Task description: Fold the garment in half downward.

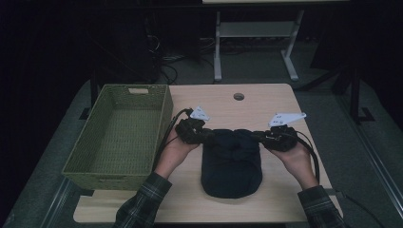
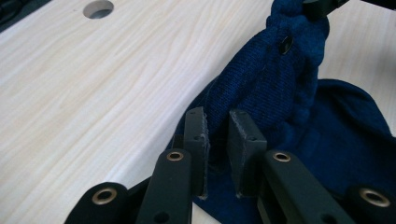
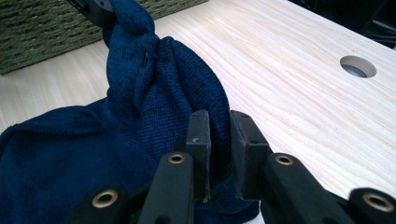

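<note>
the blue knit garment point(image 2: 280, 93) runs off the frame's bottom edge, its shape unclear.

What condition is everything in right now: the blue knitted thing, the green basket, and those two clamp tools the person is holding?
Blue knitted garment: folded on the table, far edge pinched up at both corners.
Green basket: empty, upright, left of the garment.
Left gripper: shut on the garment's edge.
Right gripper: shut on the garment's edge.
Table: bare wood around the garment, round hole near the far edge.
</note>
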A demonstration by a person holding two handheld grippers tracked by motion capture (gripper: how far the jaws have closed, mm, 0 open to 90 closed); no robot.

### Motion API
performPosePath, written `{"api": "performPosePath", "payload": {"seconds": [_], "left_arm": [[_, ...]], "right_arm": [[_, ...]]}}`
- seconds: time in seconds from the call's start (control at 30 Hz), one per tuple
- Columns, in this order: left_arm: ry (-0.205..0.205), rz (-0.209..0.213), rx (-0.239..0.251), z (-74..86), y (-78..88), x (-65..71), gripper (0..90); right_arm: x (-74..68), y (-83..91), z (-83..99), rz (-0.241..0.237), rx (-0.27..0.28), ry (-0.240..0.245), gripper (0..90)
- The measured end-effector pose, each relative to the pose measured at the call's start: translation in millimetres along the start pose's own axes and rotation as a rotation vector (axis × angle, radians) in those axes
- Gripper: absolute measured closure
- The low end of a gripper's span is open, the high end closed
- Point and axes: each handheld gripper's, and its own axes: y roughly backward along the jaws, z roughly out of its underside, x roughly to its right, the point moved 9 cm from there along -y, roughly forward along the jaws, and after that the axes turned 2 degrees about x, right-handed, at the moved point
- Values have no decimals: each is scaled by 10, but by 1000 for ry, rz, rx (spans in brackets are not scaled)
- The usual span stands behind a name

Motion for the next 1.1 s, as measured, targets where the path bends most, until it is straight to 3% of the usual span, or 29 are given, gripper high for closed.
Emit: {"api": "performPosePath", "payload": {"seconds": [0.6, 1.1], "left_arm": [[-24, 54, -47, 242, 23, 235, 770], [-5, 108, -81, 479, 48, 478, 759]], "right_arm": [[-254, 90, 247, -36, -19, 11, 754], [-556, 170, 489, -86, -43, 11, 720]]}}
